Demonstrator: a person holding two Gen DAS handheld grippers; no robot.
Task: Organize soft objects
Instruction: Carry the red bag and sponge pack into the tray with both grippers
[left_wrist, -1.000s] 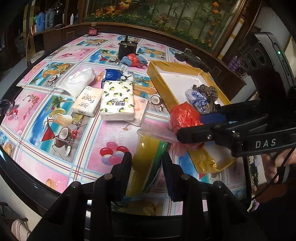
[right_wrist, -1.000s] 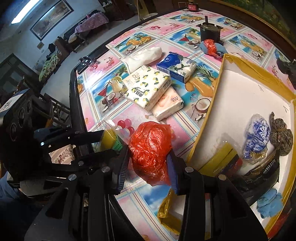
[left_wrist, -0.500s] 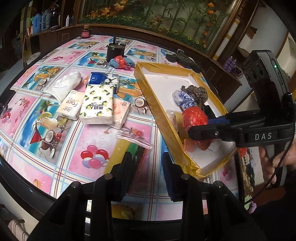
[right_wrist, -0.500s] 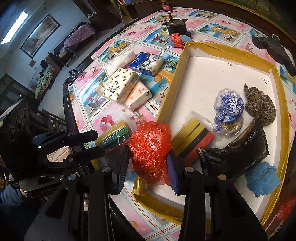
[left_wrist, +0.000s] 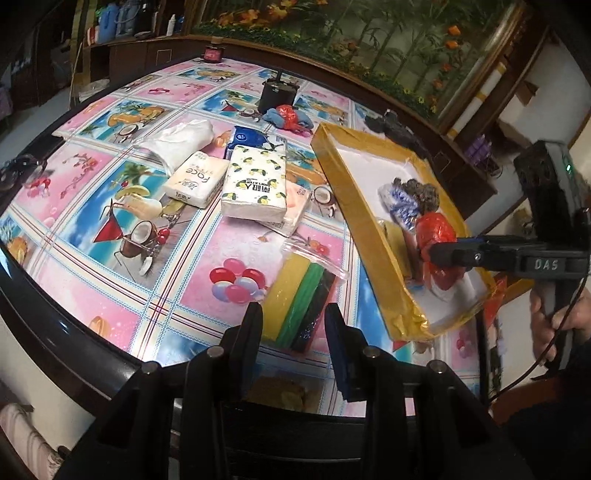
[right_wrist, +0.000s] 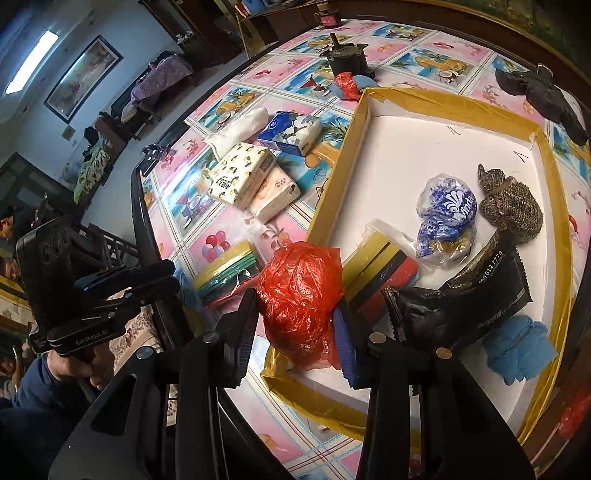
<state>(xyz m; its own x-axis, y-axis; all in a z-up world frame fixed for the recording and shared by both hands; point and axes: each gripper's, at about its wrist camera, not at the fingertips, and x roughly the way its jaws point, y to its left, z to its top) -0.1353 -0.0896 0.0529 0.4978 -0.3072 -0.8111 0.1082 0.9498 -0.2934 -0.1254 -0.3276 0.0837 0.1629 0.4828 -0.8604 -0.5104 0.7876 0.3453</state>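
Note:
My right gripper (right_wrist: 295, 302) is shut on a crumpled red plastic bag (right_wrist: 299, 291) and holds it over the near corner of the yellow-rimmed white tray (right_wrist: 332, 173). The left wrist view shows that bag (left_wrist: 434, 229) above the tray's rim (left_wrist: 354, 206). My left gripper (left_wrist: 293, 314) hangs low over the table's near edge, its jaws opening. A clear pack of yellow, green and black cloths (left_wrist: 299, 291) lies flat on the table, its near end between the fingers (left_wrist: 255, 325), which do not press on it.
In the tray lie a second cloth pack (right_wrist: 380, 273), a blue-white bag (right_wrist: 447, 210), a brown knitted item (right_wrist: 513, 206), a black packet (right_wrist: 461, 299) and a blue fluffy cloth (right_wrist: 517, 347). Tissue packs (left_wrist: 255, 184) crowd mid-table. A black motor (left_wrist: 277, 92) stands at the back.
The right gripper carried the red bag from over the table to over the tray's near corner. The cloth pack, held upright before, now lies flat as the left jaws widen.

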